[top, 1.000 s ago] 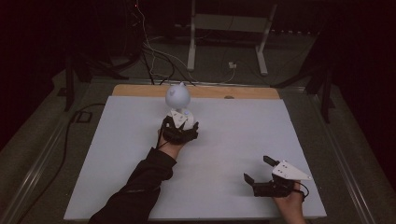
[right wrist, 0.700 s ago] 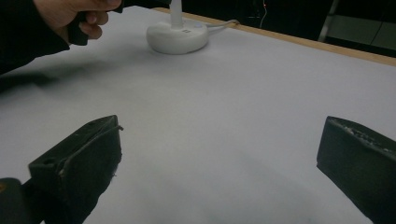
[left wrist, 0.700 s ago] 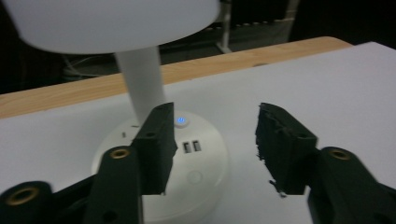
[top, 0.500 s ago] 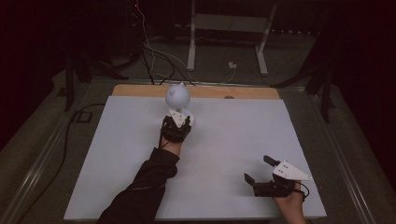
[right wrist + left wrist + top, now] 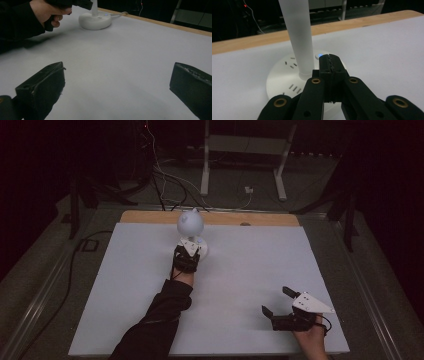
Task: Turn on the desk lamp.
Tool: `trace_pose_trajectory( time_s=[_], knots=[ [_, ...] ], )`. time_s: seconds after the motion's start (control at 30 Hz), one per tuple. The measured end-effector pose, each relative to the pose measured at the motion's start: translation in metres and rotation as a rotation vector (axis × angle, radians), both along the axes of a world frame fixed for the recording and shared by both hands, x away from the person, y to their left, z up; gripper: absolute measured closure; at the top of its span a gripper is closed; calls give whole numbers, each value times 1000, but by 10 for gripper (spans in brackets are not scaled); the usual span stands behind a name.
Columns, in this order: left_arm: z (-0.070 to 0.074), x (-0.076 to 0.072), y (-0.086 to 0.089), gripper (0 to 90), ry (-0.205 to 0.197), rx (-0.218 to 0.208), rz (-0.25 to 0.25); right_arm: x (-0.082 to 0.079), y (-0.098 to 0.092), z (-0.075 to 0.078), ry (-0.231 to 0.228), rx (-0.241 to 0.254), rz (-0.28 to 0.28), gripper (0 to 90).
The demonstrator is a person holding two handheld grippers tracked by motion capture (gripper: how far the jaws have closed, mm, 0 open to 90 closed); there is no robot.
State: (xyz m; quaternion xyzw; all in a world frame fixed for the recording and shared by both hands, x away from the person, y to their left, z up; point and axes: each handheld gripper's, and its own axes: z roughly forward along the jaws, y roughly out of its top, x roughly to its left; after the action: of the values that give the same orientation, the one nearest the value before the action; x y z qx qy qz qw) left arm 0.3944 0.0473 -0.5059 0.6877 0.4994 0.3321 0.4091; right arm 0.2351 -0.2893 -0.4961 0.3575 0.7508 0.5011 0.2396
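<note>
On the white table [image 5: 125, 285], toward its far edge and left of centre, stands a small white lamp [image 5: 190, 222] with a round head on a thin upright stem and a flat round base. In the high view the left gripper [image 5: 189, 251] sits just on the near side of that base, with the person's dark sleeve [image 5: 155, 320] running back from it to the bottom edge. A black cable [image 5: 75, 265] trails across the floor off the table's left side, well apart from the lamp.

In the left gripper view the stem [image 5: 297, 37] rises just left of the jaws, and the base [image 5: 284, 77] spreads below it with rows of small slots on its top. The jaws are pressed together with nothing between them, their tips over the base beside a small button lit blue [image 5: 320, 55]. Whether the tips touch the button cannot be told. Beyond the lamp runs the wooden strip of the table's far edge [image 5: 362, 22].

To the right of the lamp and well apart from it, near the table's front right corner, the right gripper [image 5: 276, 302] is held in the person's hand [image 5: 312, 340], its jaws spread wide and empty. In the right gripper view those two jaws stand far apart over bare table, and the lamp base [image 5: 95, 20] shows at the far left with the other hand [image 5: 47, 12] just beside it.
</note>
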Motion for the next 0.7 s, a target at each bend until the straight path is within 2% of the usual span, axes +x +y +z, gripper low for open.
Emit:
trace_pose_trajectory(
  time_s=[0.2, 0.5, 0.7],
  knots=[
    [-5, 0, -3, 900, 32, 25, -7, 0, 0, 0, -3, -1, 0, 0],
    [-11, 4, -4, 900, 86, 39, -26, 0, -1, 0, -1, -2, 1, 0],
    [-14, 6, -4, 900, 95, 49, -13, 0, 0, 0, 0, -3, 4, 0]
  ],
)
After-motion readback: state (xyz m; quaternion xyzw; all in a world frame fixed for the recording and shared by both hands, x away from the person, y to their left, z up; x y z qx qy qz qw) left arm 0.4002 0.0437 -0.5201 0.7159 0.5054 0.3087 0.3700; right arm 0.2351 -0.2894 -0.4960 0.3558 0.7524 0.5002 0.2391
